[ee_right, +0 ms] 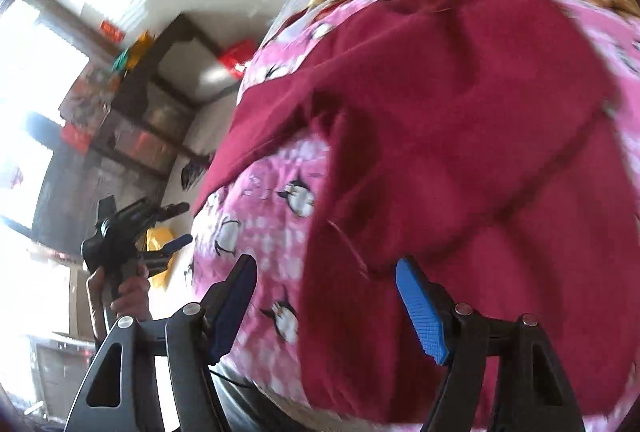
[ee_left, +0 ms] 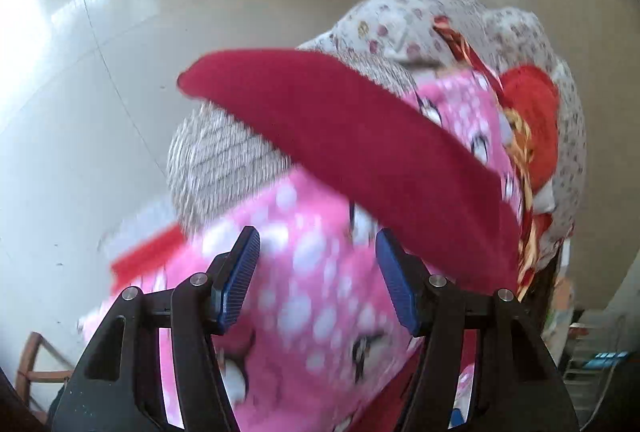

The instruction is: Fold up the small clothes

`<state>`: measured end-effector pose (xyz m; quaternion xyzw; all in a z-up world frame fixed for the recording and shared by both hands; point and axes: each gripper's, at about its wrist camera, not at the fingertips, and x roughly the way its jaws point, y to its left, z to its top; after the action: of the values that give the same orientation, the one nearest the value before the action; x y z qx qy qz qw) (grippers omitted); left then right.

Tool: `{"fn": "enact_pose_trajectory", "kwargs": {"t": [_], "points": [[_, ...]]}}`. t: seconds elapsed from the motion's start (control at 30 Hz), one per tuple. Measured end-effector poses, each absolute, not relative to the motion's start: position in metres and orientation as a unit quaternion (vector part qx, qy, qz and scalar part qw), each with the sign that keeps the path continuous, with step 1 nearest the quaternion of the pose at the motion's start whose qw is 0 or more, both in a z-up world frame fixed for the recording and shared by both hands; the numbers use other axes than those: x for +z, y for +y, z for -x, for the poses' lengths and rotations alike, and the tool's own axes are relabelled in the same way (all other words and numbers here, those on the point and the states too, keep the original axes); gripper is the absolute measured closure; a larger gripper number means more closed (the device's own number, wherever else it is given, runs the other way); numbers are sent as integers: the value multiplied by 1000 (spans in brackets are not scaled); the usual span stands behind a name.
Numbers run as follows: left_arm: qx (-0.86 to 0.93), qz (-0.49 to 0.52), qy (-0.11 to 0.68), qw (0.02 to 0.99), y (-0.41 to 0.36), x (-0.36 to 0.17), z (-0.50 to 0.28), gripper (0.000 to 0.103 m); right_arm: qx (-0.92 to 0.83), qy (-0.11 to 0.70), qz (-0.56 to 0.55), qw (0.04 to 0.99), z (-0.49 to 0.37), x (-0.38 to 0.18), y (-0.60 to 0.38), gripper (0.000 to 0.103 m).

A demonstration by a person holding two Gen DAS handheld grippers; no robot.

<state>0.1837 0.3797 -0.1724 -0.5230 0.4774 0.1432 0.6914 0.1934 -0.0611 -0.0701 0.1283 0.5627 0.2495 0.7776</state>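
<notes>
Pink patterned bedding (ee_right: 256,232) carries a maroon garment (ee_right: 460,160), seemingly half-folded through blur, while left gripper (ee_left: 318,272) and right gripper (ee_right: 326,306) gape empty at frame bottom.

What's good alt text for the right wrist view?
The right gripper, jaws open and empty, faces a dark red garment spread over a pink penguin-print blanket. At left, a hand holds the left gripper off the blanket's edge, with blurred shelves and a bright window behind.
</notes>
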Motion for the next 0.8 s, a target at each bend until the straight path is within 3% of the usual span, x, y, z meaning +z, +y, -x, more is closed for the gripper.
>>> {"fn": "enact_pose_trajectory", "kwargs": {"t": [0.13,0.2,0.3,0.37,0.47,0.67,0.8], "points": [[148,547,475,673,399,-187,-201,44,281,578,-120,757,-229,-86,-13,41],[155,555,474,666,406,-193,-207,46,292,589,-125,743,-246,-96,9,52],[170,547,472,670,413,-194,-217,52,300,596,-123,735,-267,-104,38,57],[207,526,484,668,420,-198,-221,78,305,595,-123,734,-273,-105,50,57],[219,503,487,680,424,-191,-223,95,304,592,-124,736,-276,-106,57,57],[203,331,408,826,368,-89,-223,98,294,592,-145,737,-276,-105,38,57],[119,155,315,929,270,-2,-211,100,281,571,-187,748,-274,-92,-1,57]]}}
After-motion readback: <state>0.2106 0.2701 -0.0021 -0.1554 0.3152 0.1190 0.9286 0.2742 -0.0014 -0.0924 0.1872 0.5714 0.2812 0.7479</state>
